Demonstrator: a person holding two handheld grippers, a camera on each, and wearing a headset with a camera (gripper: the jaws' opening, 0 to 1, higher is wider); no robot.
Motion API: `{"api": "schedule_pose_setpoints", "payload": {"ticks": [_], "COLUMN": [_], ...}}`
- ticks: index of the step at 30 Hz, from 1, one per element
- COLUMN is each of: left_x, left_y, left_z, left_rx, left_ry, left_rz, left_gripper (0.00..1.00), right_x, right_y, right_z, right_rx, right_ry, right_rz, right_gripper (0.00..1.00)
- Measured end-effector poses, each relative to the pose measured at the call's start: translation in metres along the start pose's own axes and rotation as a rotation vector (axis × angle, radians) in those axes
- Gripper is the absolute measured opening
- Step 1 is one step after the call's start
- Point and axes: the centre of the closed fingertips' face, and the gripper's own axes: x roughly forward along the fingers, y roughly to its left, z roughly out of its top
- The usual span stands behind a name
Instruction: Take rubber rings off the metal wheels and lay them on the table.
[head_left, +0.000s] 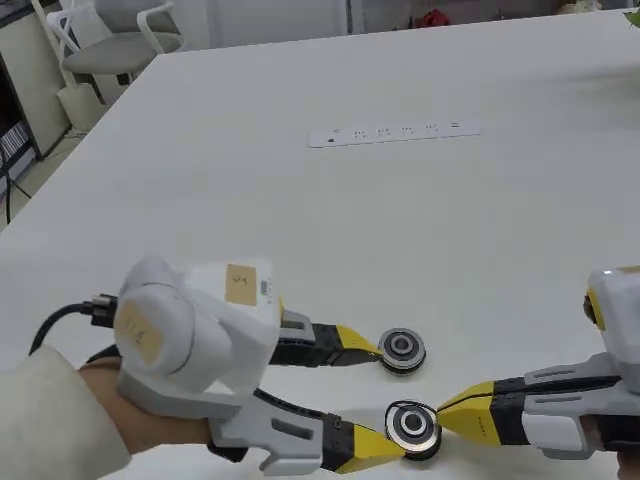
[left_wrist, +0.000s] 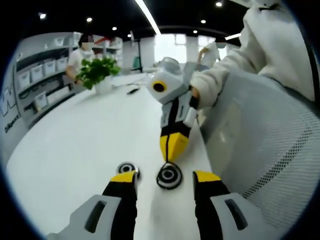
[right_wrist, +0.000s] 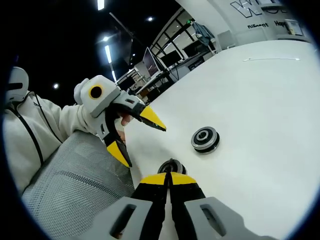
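Observation:
Two metal wheels with black rubber rings lie on the white table (head_left: 300, 220). The near wheel (head_left: 412, 426) (left_wrist: 170, 177) (right_wrist: 172, 165) sits close to the table's front edge. My right gripper (head_left: 445, 408) (left_wrist: 170, 157) (right_wrist: 170, 176) is shut on the edge of its rubber ring, which looks pulled slightly off the rim. My left gripper (head_left: 386, 397) (left_wrist: 165, 176) (right_wrist: 145, 145) is open, its jaws standing either side of this wheel. The far wheel (head_left: 402, 350) (left_wrist: 128, 169) (right_wrist: 205, 139) rests just beyond the left gripper's upper jaw.
A white power strip (head_left: 395, 133) lies farther back on the table. A white chair (head_left: 110, 40) stands off the far left corner. A potted plant (left_wrist: 97, 70) and people are at the far end in the left gripper view. The person's sleeve (head_left: 50, 420) is at lower left.

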Motion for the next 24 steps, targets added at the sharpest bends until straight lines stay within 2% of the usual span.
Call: {"api": "schedule_pose_setpoints", "payload": {"ticks": [8,17,24], "left_x": [-0.034,-0.078,-0.108], "left_y": [0.006,0.021,0.024], "left_z": [0.001,0.004,-0.001], "left_rx": [-0.01,-0.037,-0.082], "left_ry": [0.007,-0.029,-0.061], "left_rz": [0.048,0.178,0.28], "left_gripper": [0.68,0.8,0.85], "right_x": [-0.01,-0.028,-0.039], "right_y": [0.002,0.004,0.007], "right_z": [0.002,0.015,0.02], "right_rx": [-0.006,-0.007,-0.009], "right_ry": [0.0,-0.037,-0.049], "right_rz": [-0.021,-0.047,-0.066], "right_gripper": [0.0,0.0,0.0]}}
